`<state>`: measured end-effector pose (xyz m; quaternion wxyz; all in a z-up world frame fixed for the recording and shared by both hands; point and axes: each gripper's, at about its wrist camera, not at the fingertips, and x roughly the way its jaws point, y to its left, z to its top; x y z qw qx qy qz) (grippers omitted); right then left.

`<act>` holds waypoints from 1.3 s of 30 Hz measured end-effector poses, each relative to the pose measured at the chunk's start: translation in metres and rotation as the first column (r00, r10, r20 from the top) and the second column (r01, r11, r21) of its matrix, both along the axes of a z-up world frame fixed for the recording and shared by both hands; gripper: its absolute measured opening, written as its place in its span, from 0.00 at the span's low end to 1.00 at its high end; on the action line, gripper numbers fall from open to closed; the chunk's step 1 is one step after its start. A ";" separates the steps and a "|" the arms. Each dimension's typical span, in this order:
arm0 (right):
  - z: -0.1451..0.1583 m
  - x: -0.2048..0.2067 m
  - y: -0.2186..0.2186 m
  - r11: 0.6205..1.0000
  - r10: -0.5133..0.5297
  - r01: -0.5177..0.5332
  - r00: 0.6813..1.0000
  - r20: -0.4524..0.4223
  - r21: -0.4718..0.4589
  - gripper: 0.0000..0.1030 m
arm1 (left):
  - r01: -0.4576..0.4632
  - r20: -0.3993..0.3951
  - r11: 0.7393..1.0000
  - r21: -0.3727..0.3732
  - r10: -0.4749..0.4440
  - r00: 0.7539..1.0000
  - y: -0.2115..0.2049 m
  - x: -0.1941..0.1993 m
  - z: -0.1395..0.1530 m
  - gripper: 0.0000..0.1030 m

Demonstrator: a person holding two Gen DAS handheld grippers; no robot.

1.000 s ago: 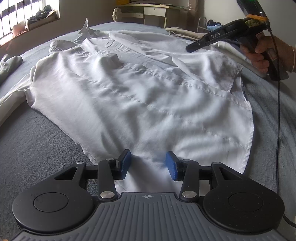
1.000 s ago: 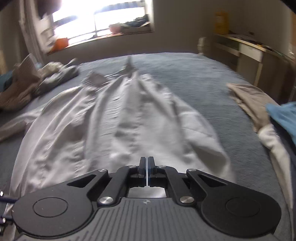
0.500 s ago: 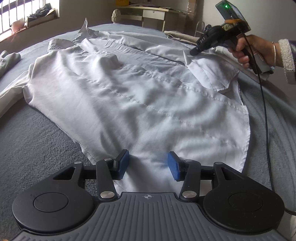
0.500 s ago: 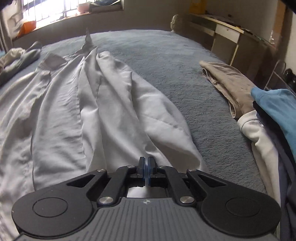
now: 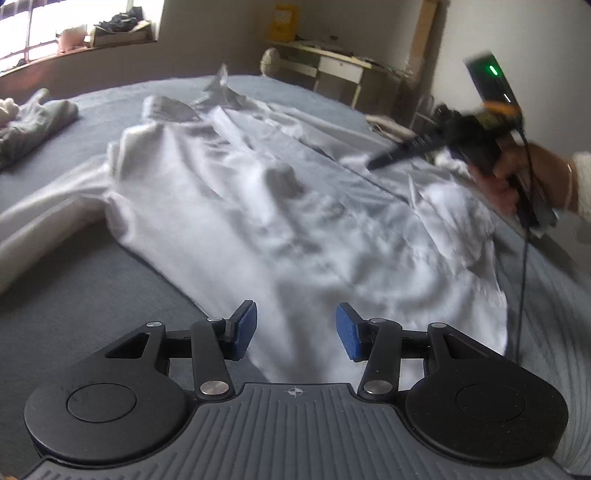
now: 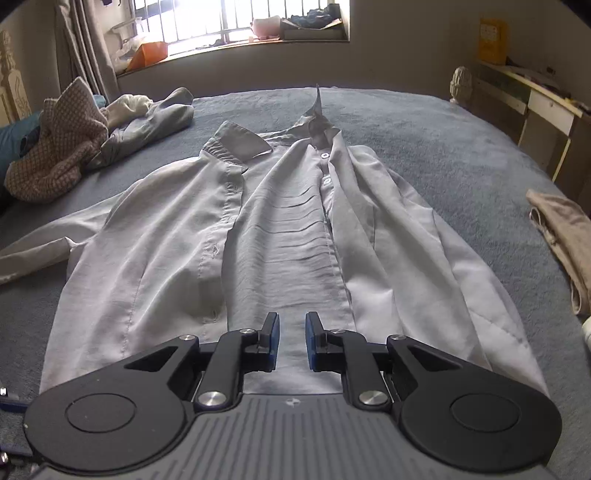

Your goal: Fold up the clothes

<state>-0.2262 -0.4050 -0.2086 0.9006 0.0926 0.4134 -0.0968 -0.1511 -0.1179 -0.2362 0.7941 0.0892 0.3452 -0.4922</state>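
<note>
- Daylight from the barred window (image 6: 236,20) blows out; my room stays dim.
- Left view motion-blurred across the shirt (image 5: 295,221); right view sharp.
- Fisheye bends edges.

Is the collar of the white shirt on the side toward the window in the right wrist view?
Yes, the white shirt lies with its collar at the far end, toward the window.

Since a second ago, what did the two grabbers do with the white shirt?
The right gripper was pinched shut on the white shirt; its jaws are opening now, letting the cloth go, and the shirt lies spread flatter. The left gripper pulled back from the hem, jaws apart as before. The shirt stayed on the bed.
</note>
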 end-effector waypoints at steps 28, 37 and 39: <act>-0.011 -0.034 0.008 0.976 -0.067 0.104 0.979 -0.190 0.193 0.16 | -0.205 0.009 0.974 0.091 0.205 0.979 -0.024 0.246 -0.031 0.42; -0.021 -0.035 0.006 0.966 -0.099 0.141 0.976 -0.196 0.217 0.19 | -0.308 0.080 0.946 0.097 0.301 0.950 -0.018 0.239 -0.028 0.00; -0.022 -0.037 0.005 0.965 -0.104 0.147 0.975 -0.198 0.217 0.19 | -0.367 0.087 0.926 0.092 0.360 0.929 -0.011 0.238 -0.025 0.00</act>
